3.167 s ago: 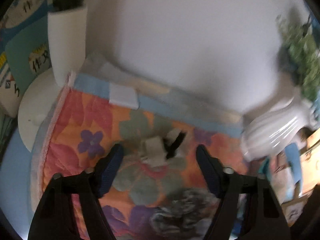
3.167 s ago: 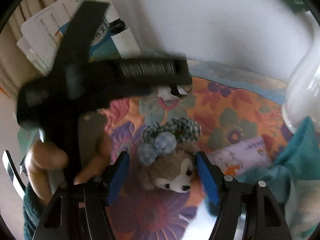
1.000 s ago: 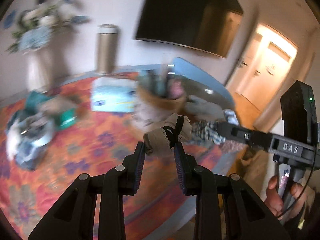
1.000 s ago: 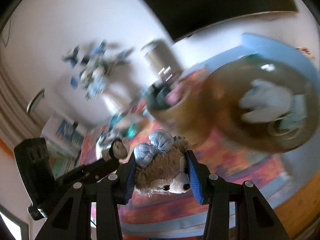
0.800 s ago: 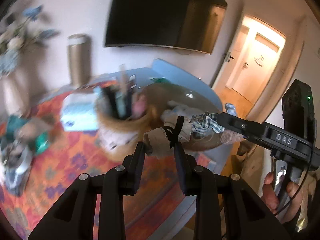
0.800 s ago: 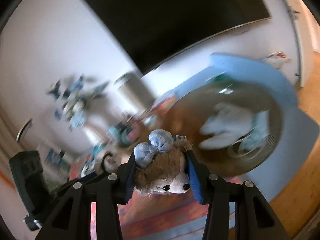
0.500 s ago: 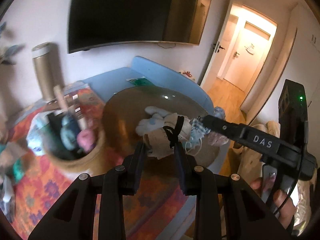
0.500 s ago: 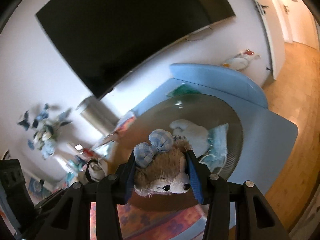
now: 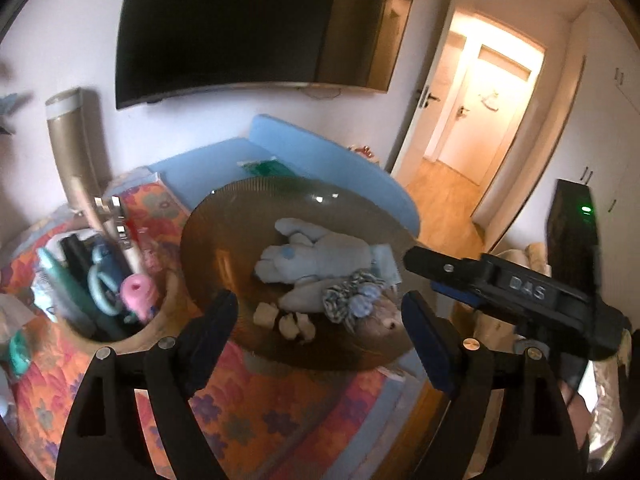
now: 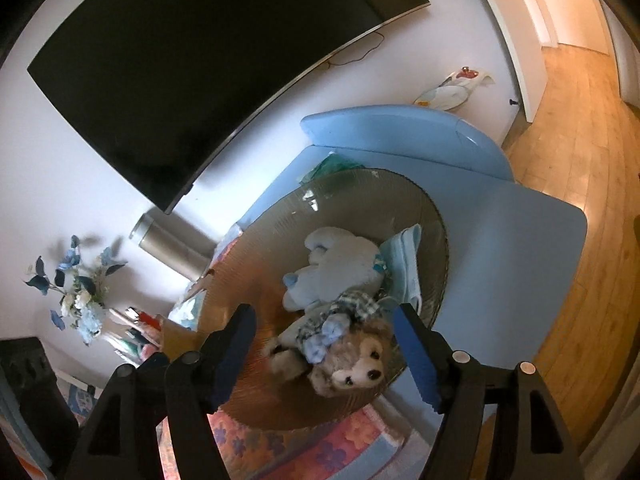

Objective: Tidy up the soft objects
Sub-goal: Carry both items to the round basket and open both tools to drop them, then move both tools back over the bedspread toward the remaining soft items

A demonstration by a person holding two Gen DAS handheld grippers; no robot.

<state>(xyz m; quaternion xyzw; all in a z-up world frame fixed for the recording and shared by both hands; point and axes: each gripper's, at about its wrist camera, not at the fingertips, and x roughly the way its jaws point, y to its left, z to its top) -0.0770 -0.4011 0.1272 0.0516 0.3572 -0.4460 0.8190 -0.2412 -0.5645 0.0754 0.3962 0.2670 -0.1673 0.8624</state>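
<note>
We've just opened both jaws: left hand-held gripper [image 9: 320, 330] and right hand-held gripper [image 10: 326, 346] now empty. The brown plush dog with blue bow [image 10: 352, 364] and cream lace scrunchie [image 9: 286, 320] lie in the amber ribbed glass bowl [image 10: 248, 280], so both drops look done.

Brown plush dog [image 10: 356, 364] and blue plush toy [image 10: 340, 264] in ribbed amber bowl [image 10: 256, 280], beyond just-opened jaws.

Plush toys lying in the amber bowl [image 10: 256, 280]: two — blue one [image 10: 340, 264], brown one [image 10: 356, 364]
Scrunchies: two
Grippers showing: two
</note>
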